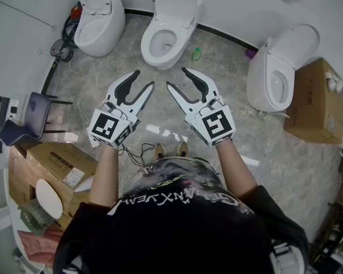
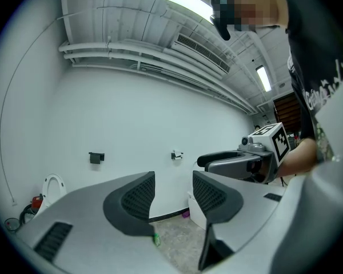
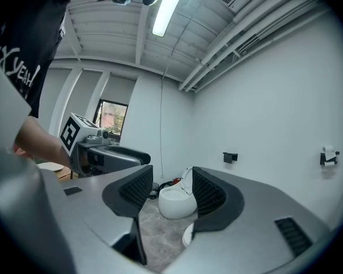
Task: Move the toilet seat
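The toilet seat [image 1: 152, 45] lies flat on the rim of the middle toilet [image 1: 177, 10] of three against the wall, with the lid tipped up behind it; it sits straight ahead of both tools and well apart from them, with bare stone floor [image 1: 160, 104] in between. The left gripper [image 1: 146, 79] and the right gripper [image 1: 175, 77] are held side by side at about the same height, tips angled toward each other and toward that toilet; each has its jaws parted and grasps nothing; their own views show only wall, floor and distant fixtures through the gaps. A small green bottle [image 1: 196, 53] stands on the floor just right of the middle toilet's base; the left toilet [image 1: 100, 19] has its lid raised; the right toilet [image 1: 277, 73] stands next to a cardboard box [image 1: 311, 99].
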A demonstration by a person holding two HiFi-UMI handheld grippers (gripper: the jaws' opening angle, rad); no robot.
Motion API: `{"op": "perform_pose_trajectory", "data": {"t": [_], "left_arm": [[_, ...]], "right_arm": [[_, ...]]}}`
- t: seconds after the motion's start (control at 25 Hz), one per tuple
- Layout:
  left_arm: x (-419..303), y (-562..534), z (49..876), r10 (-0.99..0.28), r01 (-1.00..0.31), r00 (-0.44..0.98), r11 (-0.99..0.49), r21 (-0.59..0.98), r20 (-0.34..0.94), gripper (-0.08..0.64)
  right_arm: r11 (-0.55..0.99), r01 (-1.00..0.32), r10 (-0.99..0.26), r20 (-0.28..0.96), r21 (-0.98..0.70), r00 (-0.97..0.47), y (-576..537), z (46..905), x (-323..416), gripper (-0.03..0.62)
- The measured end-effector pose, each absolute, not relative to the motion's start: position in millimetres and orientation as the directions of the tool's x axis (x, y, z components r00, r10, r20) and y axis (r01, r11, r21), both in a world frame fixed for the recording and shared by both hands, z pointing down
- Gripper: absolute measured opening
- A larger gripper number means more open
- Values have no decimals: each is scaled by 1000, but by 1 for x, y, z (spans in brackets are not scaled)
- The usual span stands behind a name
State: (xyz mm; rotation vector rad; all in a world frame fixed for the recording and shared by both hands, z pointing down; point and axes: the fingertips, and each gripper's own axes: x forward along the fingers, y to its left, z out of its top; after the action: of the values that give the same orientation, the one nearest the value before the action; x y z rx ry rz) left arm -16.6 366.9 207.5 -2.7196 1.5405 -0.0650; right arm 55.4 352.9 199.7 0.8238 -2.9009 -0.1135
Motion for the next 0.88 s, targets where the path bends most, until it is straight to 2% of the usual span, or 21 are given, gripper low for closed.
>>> {"op": "perform_pose_trajectory", "data": {"t": [0.2, 0.36, 0.48, 0.68, 0.88], "left_arm": [[-13, 370, 215, -845, -844, 533, -535, -37, 55, 334], [-12, 370, 220, -844, -844, 530, -534, -49, 76, 403], [-13, 372, 223, -838, -838, 537, -543, -51, 96, 448], [-9, 375, 222, -829, -826, 548, -557, -86, 111, 477], [-7, 376, 222, -839, -835, 532, -542, -96, 115, 483]], "right_arm": [[856, -498, -511, 76, 142, -856, 354, 205, 52, 331], [859, -488, -502, 72, 152, -862, 354, 207, 54, 435], [862, -495, -506, 130, 108, -853, 356, 210, 59, 500], [866, -479, -493, 88, 146, -865, 356, 208, 61, 518], [867, -482, -496, 141, 124, -857, 361, 210, 66, 525]]}}
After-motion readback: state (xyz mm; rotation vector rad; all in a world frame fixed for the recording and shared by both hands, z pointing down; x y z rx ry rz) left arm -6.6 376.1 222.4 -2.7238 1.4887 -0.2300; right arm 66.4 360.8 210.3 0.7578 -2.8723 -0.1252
